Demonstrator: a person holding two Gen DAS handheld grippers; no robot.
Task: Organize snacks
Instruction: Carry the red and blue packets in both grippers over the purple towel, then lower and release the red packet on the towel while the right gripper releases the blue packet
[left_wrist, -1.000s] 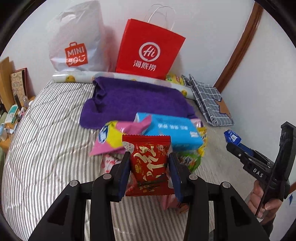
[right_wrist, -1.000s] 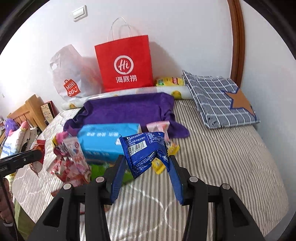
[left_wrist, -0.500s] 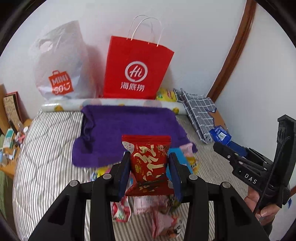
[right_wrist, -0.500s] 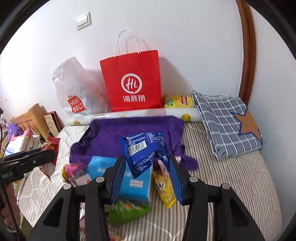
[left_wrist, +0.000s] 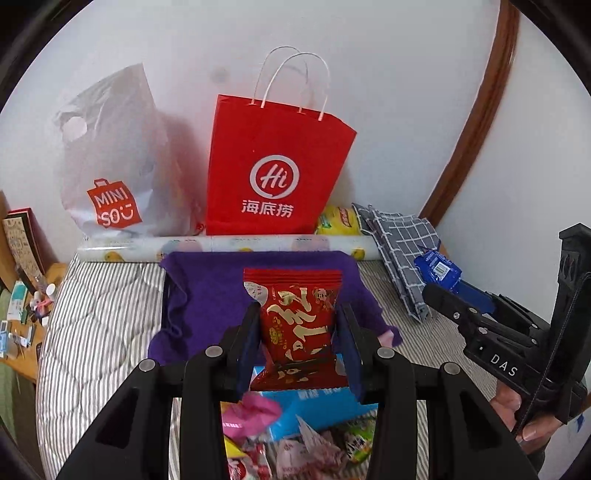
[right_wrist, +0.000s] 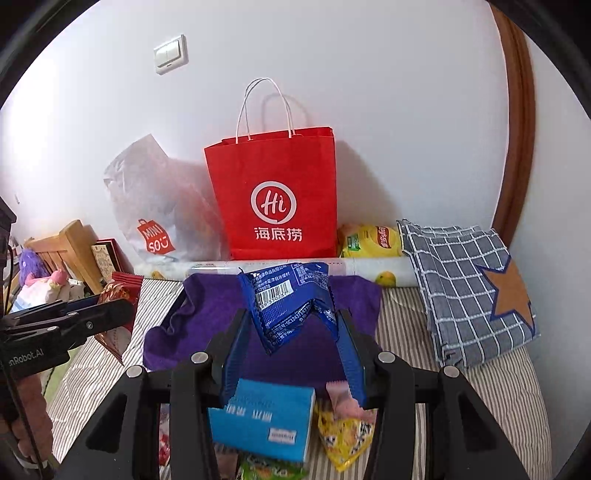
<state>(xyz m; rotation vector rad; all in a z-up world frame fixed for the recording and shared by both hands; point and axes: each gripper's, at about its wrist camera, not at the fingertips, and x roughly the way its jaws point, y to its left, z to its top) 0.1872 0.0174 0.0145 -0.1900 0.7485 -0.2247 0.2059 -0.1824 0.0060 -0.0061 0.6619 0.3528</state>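
Snacks lie heaped on the striped bed (left_wrist: 92, 332) in front of the purple towel (left_wrist: 207, 295). Above that heap, the left gripper (left_wrist: 297, 328) pinches a red snack packet (left_wrist: 295, 321), and the right gripper (right_wrist: 291, 332) pinches a blue snack packet (right_wrist: 288, 299). Beyond the towel a red paper bag (right_wrist: 277, 195) stands against the wall, a white plastic bag (left_wrist: 110, 166) beside it.

Beyond the left claw (left_wrist: 298, 345) a towel (left_wrist: 207, 295) lies on the bed (left_wrist: 99, 317); behind it a roll (left_wrist: 229, 246), then a paper bag (left_wrist: 273, 166) against the wall (plastic bag (left_wrist: 110, 166) to its left). Below the claw lies a snack pile (left_wrist: 295, 443); right of the towel, a folded cloth (right_wrist: 465, 295).
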